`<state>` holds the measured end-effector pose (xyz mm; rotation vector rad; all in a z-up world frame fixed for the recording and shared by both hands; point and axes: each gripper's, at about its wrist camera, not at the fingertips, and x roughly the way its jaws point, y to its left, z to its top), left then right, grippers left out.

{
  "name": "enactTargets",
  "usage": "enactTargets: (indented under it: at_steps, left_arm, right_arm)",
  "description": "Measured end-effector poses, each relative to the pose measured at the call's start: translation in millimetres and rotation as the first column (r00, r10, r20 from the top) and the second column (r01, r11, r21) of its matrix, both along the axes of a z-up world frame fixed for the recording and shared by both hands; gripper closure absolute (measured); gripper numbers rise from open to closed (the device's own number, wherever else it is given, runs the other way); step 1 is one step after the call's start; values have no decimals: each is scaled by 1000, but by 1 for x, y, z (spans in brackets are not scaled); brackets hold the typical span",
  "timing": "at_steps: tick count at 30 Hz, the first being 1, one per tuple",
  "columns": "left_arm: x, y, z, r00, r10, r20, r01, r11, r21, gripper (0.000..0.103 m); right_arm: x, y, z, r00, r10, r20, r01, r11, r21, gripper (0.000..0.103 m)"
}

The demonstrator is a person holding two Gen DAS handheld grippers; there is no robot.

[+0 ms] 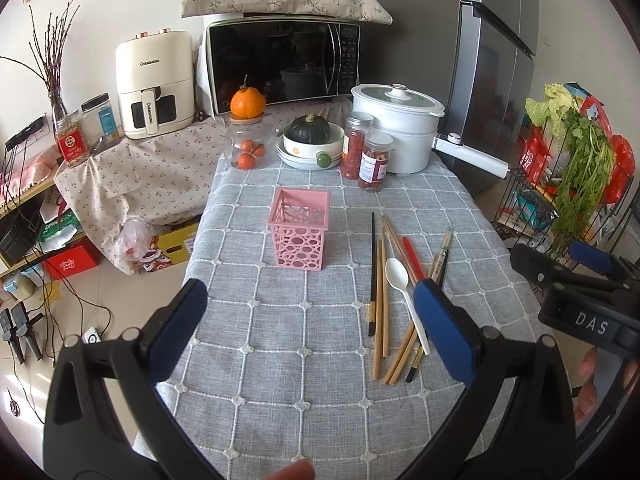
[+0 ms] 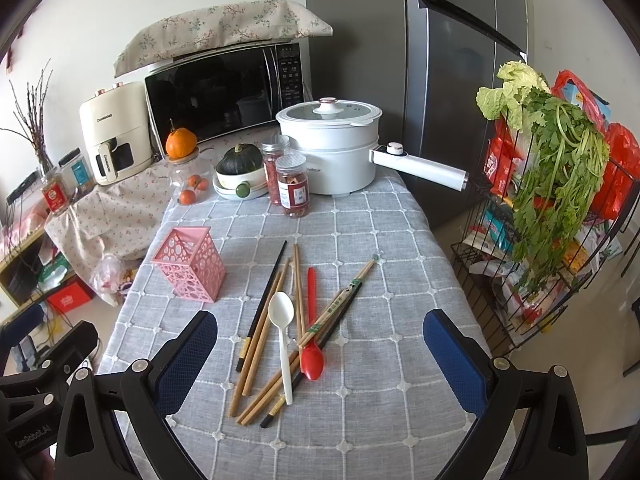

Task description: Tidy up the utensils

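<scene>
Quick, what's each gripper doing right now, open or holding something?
Left gripper: open, holding nothing.
Right gripper: open, holding nothing.

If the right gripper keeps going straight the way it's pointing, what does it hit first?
Most likely the utensil pile: the right gripper, open, points at the red spoon and the white spoon lying over the chopsticks. Depth is unclear.

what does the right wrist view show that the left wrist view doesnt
Only the right wrist view shows the red spoon's bowl; in the left wrist view a finger hides it. Only the left wrist view shows the right gripper's body from outside, marked DAS, and the cables on the floor. Both share the pink basket, empty in the left view, the white spoon, the scattered chopsticks and the white pot.
</scene>
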<state>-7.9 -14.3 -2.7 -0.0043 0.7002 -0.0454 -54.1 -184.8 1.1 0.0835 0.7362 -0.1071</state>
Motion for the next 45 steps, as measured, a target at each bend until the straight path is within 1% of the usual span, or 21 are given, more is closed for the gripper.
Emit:
enactTargets:
  at_steps: [9, 12, 14, 16, 19, 21, 23, 26, 28, 30, 31, 33, 34, 36, 38, 40, 42, 45]
  left_arm:
    - [3, 1, -1, 1000, -3, -13, 4, 1000, 8, 0]
    - [7, 1, -5, 1000, 2, -21, -2, 1000, 21, 0]
    - [13, 0, -8, 999, 5, -33, -4, 999, 34, 0]
    - [22, -3, -12, 999, -4, -51, 7, 999, 51, 0]
    - [40, -12, -21, 995, -44, -95, 51, 996, 73, 0]
    - [51, -18, -29, 988, -63, -138, 74, 994, 76, 0]
    - [65, -24, -38, 974, -98, -202, 109, 993, 42, 1]
    - [85, -35, -55, 945, -153, -288, 150, 988, -30, 1]
    - [98, -44, -68, 926, -182, -332, 168, 983, -70, 6]
    - [110, -53, -80, 905, -202, -375, 174, 979, -107, 22]
    - [116, -57, -87, 893, -215, -395, 176, 975, -133, 26]
    - [127, -64, -101, 868, -234, -438, 166, 968, -188, 41]
    - [131, -68, -108, 855, -244, -457, 159, 963, -216, 43]
    - [139, -75, -121, 836, -244, -491, 137, 960, -244, 53]
    - [147, -80, -132, 831, -227, -508, 114, 963, -244, 57]
    - [156, -83, -138, 843, -203, -499, 101, 970, -223, 60]
    - [163, -85, -143, 853, -191, -486, 96, 972, -214, 65]
    - [172, -89, -150, 855, -210, -474, 113, 968, -226, 72]
  right_arm:
    - [3, -2, 1, 1000, 4, -8, -4, 1000, 2, 0]
    - [5, -7, 2, 1000, 10, -11, -10, 1000, 18, 0]
    - [10, -15, 3, 1000, 4, -25, -4, 999, 37, 0]
    - [19, -24, 2, 998, -12, -61, 13, 1000, 27, 0]
    - [34, -37, -5, 993, -34, -109, 35, 999, 12, 0]
    - [44, -46, -10, 989, -52, -140, 56, 998, 28, 0]
    - [57, -55, -15, 983, -55, -175, 66, 996, 57, 0]
    - [75, -68, -25, 974, -59, -218, 80, 993, 89, 0]
    - [84, -77, -34, 965, -79, -251, 105, 990, 92, 0]
    - [91, -84, -43, 956, -83, -282, 117, 987, 106, 0]
    - [94, -87, -47, 952, -82, -296, 122, 986, 117, 0]
    - [97, -93, -55, 946, -82, -315, 130, 982, 137, 0]
    - [98, -95, -57, 943, -83, -324, 135, 980, 144, 0]
    - [98, -98, -61, 938, -83, -336, 141, 978, 154, 0]
    - [99, -102, -64, 935, -84, -344, 148, 975, 163, 0]
    - [99, -105, -65, 933, -88, -350, 155, 973, 171, 0]
    - [98, -107, -66, 931, -89, -353, 159, 972, 175, 0]
    - [98, -108, -66, 930, -83, -357, 156, 971, 180, 0]
